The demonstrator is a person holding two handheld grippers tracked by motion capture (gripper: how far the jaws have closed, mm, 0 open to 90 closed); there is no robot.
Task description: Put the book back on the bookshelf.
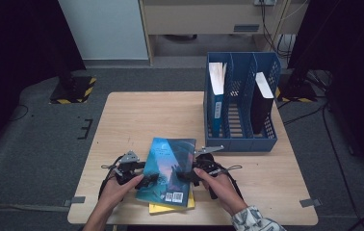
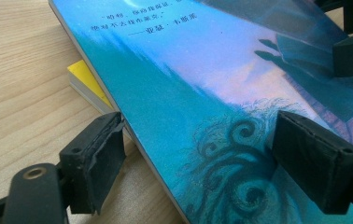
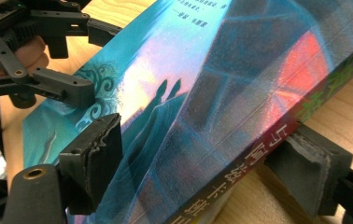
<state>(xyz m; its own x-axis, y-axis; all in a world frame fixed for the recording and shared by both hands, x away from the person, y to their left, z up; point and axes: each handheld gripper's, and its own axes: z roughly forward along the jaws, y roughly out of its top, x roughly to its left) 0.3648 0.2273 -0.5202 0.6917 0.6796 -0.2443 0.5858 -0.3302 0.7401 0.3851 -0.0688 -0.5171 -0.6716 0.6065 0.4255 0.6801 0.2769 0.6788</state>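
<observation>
**Blue book gripped from both sides at the near edge**

The blue book (image 1: 170, 171) lay tilted on a yellow book (image 1: 170, 208) at the counter's (image 1: 132, 115) near edge. The left gripper (image 1: 146, 182) and right gripper (image 1: 186, 175) each clamped a side — a blue file rack (image 1: 240, 101) stood far right, well apart.

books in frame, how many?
4: a teal book lying on a yellow book at the table's near edge; a blue book and a black book upright in the blue file rack. The rack's walls may hide more.
</observation>
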